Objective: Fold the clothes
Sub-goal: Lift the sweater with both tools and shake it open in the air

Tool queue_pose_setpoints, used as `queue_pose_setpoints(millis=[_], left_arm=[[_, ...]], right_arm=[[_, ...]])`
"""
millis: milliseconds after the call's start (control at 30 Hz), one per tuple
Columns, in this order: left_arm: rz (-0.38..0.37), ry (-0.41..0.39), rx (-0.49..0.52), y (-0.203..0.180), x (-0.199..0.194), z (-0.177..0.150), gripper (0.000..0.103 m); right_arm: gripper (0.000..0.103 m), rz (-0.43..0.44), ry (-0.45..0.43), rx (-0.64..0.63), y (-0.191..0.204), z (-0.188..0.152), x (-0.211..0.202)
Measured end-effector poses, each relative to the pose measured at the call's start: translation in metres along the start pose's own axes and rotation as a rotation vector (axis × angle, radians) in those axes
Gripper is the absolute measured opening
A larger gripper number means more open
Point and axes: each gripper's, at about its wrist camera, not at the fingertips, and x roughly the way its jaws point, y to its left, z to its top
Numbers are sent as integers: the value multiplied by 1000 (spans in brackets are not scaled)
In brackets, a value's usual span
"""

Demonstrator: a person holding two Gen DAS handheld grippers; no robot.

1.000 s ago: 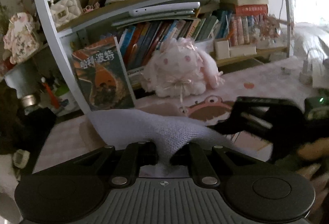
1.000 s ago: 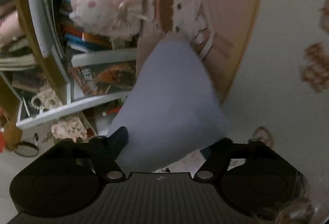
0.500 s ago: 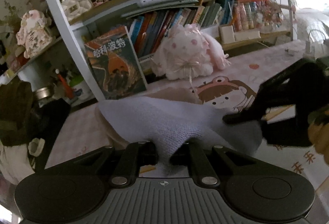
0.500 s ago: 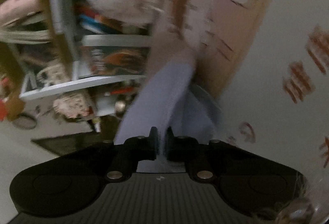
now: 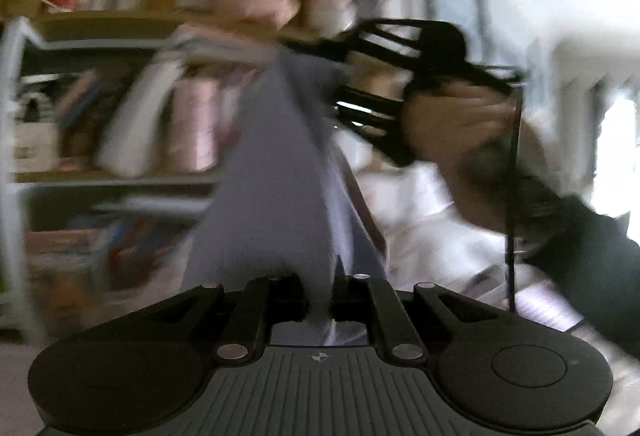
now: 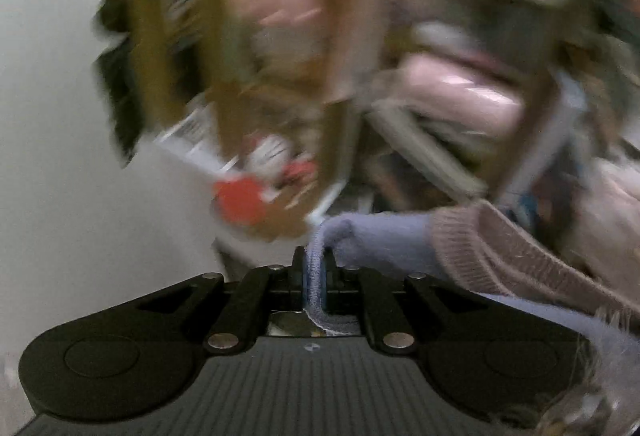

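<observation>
Item: lilac knitted garment with dusty-pink ribbed band (image 5: 280, 171), airborne before blurred bookshelf (image 5: 100, 171). Left gripper (image 5: 320, 300) and right gripper (image 6: 316, 276) both clamped on its edges. Step, judged: lift-and-spread. Next: lay flat, squared.

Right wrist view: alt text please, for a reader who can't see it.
The right claw is shut on a lavender knit garment with a pink ribbed band, which trails off to the right. Behind it is a motion-blurred bookshelf.

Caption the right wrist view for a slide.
Right gripper shut on lavender knit garment, blurred bookshelf beyond.
</observation>
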Motion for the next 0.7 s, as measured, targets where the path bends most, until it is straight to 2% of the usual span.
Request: queue_pose_setpoints(millis=[33,67,100,167,233,267,367,433,467,567,700], left_arm=[[-38,3,-18,4,-4,-1,18],[-76,7,-37,7,-8,-2,21],[-65,47,-55,13,-12,-11,28],[-26,140,-93,26,-19,-32,31],[66,290,-176,47,-26,-64,31],[121,329,-214,57,-35,-78,31],[289,425,-325,84,-65,-116,31],[384,431,-372,99,-86,-123,31],[404,426,-368,103,-88,-121,31],[451,411,-341,116,-92,-113,31],[513,390,-305,132,-96,-102,31]], right_arm=[[6,17,37,-54,16,2,12],[6,-8,95,-97,18,-6,24],[6,-37,156,-140,19,-15,36],[6,-93,277,-225,21,-32,59],[6,-181,414,-238,-8,-67,79],[6,-240,490,-234,-29,-89,87],[6,-436,687,-107,-109,-158,98],[6,-538,787,-60,-150,-202,94],[6,-558,819,-37,-163,-222,91],[6,-560,901,21,-178,-266,90],[6,-510,1017,-29,-171,-304,106]])
